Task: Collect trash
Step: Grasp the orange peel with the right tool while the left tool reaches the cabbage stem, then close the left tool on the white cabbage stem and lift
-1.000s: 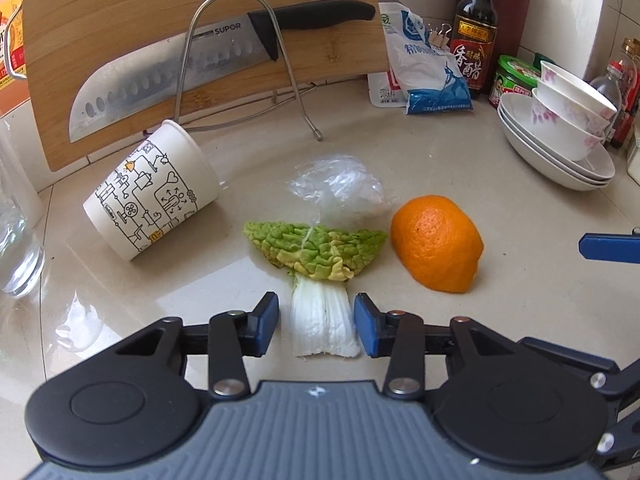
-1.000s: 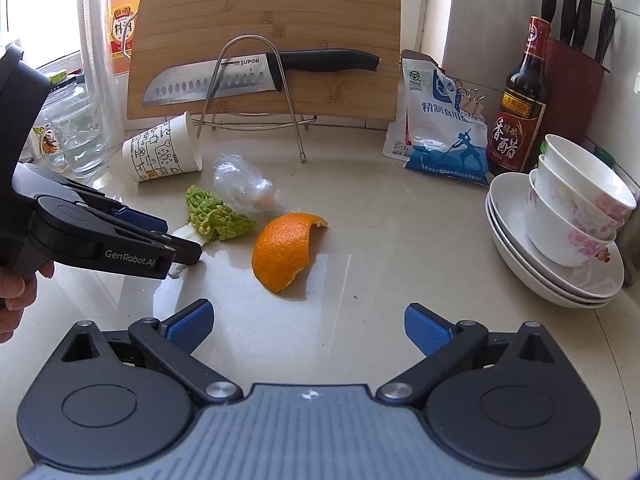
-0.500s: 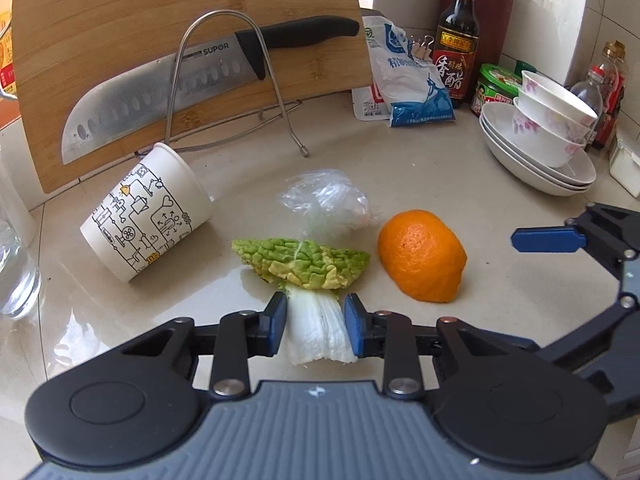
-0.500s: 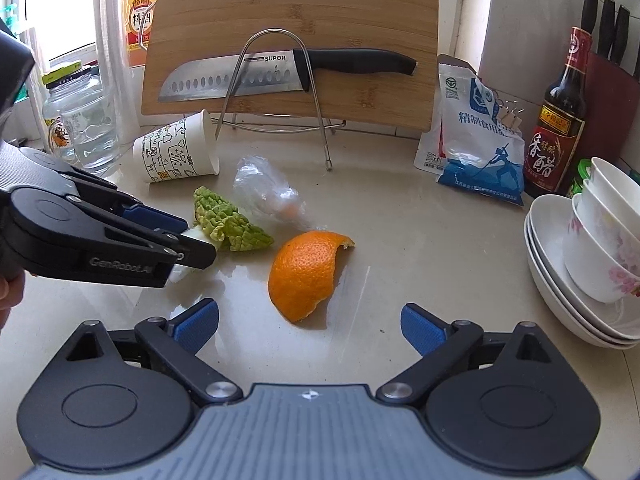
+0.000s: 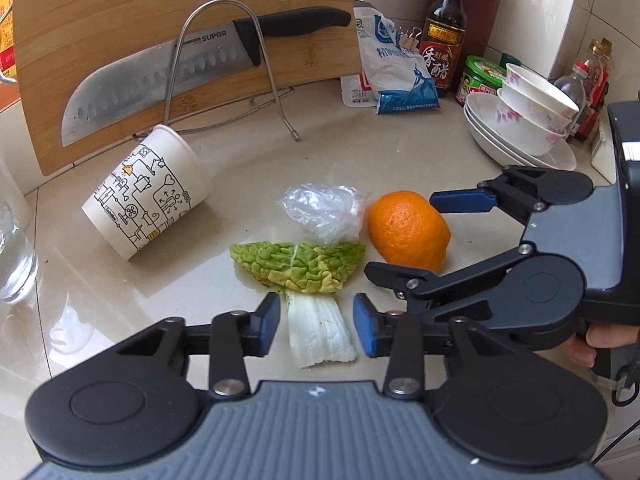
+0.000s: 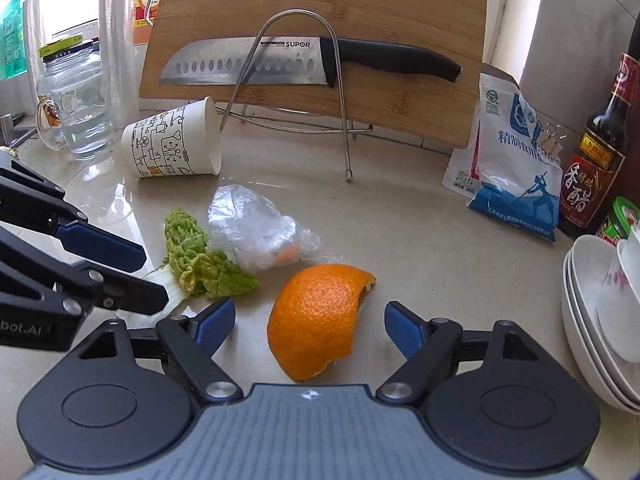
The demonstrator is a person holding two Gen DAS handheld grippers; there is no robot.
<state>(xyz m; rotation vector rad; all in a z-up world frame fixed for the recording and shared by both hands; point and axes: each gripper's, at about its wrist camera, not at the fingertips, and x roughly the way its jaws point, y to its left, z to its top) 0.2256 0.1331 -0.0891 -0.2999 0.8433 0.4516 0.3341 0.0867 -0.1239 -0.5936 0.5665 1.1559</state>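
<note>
A cabbage leaf [image 5: 300,266] lies on the counter, its white stem toward me. My left gripper [image 5: 317,328] straddles that stem; its jaws are opening, with a gap on each side of the stem. An orange peel [image 6: 320,320] sits dome-up between the fingers of my right gripper [image 6: 309,326], whose jaws are closing but stand clear of the peel. From the left wrist view the right gripper [image 5: 400,236] comes in from the right around the orange peel [image 5: 406,230]. A crumpled plastic wrap [image 5: 324,216] lies just behind both. A printed paper cup [image 5: 148,196] lies on its side at the left.
A bamboo cutting board [image 5: 120,40] and a large knife [image 5: 160,76] lean on a wire rack [image 5: 276,80] at the back. A salt bag [image 6: 516,160], a vinegar bottle [image 6: 596,160] and stacked bowls [image 6: 600,320] stand to the right. A glass of water [image 6: 84,120] stands at the left.
The left jaws pinched in on the cabbage stem, then spread apart again. The right gripper moved in from the right until the orange peel lay between its fingers, and its jaws narrowed.
</note>
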